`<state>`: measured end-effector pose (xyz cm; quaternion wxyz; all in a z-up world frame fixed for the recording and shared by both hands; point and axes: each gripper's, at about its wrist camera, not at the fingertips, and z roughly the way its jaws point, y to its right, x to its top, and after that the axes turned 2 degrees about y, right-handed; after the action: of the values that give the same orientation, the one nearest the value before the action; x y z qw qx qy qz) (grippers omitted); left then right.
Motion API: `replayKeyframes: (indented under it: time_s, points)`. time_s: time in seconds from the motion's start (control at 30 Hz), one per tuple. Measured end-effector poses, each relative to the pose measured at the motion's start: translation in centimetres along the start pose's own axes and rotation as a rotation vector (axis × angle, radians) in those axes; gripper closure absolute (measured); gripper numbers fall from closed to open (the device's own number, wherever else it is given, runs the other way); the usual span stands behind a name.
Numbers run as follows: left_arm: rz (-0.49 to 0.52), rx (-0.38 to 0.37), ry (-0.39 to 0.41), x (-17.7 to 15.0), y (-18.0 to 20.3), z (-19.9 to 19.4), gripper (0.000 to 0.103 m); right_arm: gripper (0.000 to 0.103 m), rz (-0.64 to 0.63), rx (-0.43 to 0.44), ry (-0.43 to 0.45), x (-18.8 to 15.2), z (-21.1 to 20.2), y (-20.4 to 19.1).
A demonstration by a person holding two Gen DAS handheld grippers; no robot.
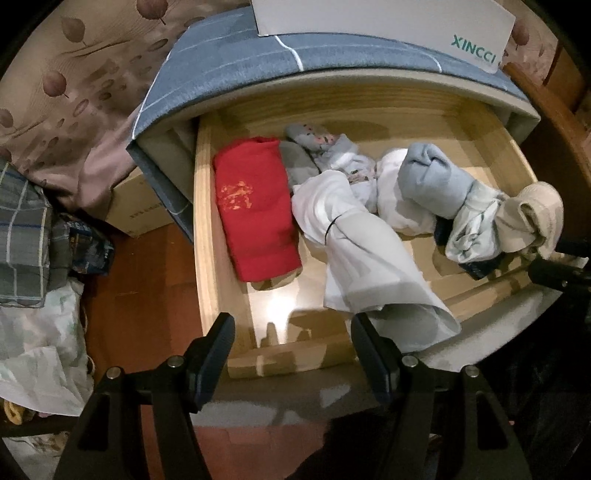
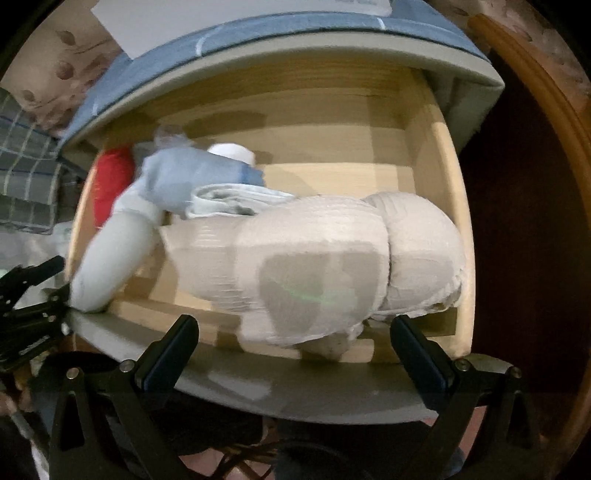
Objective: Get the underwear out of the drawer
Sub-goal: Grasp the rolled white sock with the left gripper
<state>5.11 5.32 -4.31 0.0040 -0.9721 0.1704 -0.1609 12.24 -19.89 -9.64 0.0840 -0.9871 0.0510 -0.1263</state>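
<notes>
1. Underwear fills the open wooden drawer [image 1: 207, 236]: we see a folded red piece [image 1: 255, 206] at the left side, a white garment [image 1: 369, 266] in the middle, a light blue roll [image 1: 432, 181] behind it and a cream bundle [image 1: 539, 218] at the right.
2. Our left hand-held gripper [image 1: 291, 354] hangs over the drawer's front edge with its jaws spread wide, holding nothing; the white garment's hem lies just beside the right finger.
3. Our right hand-held gripper [image 2: 295, 350] is also spread wide, and a cream bundle [image 2: 314, 273] sits between its fingers, ungripped.
4. Only the left wrist view shows the white card [image 1: 388, 22] on the blue cloth [image 1: 236, 62] above the drawer; the right wrist view is blurred.
5. The red piece's long axis runs front to back, tilted slightly; the white garment runs diagonally toward the front right.
</notes>
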Motion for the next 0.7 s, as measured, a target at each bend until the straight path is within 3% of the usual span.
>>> replayKeyframes:
  time_s: [0.33,0.43,0.5,0.7]
  points:
    - [-0.158,-0.116,-0.025,1.7,-2.1,-2.7,0.036,0.0,-0.014,0.025,0.072,-0.5,-3.0,1.4]
    - [-0.172,-0.13,-0.043,2.8,-1.6,-2.9,0.036,0.0,-0.013,0.023,0.083,-0.3,-3.4,1.6]
    - [-0.173,-0.135,-0.064,3.4,-1.1,-2.7,0.036,0.0,-0.009,0.027,0.09,-2.9,-6.3,2.8]
    - [-0.162,-0.125,-0.14,4.8,1.0,-0.8,0.036,0.0,0.008,0.027,0.093,-3.1,-7.7,3.5]
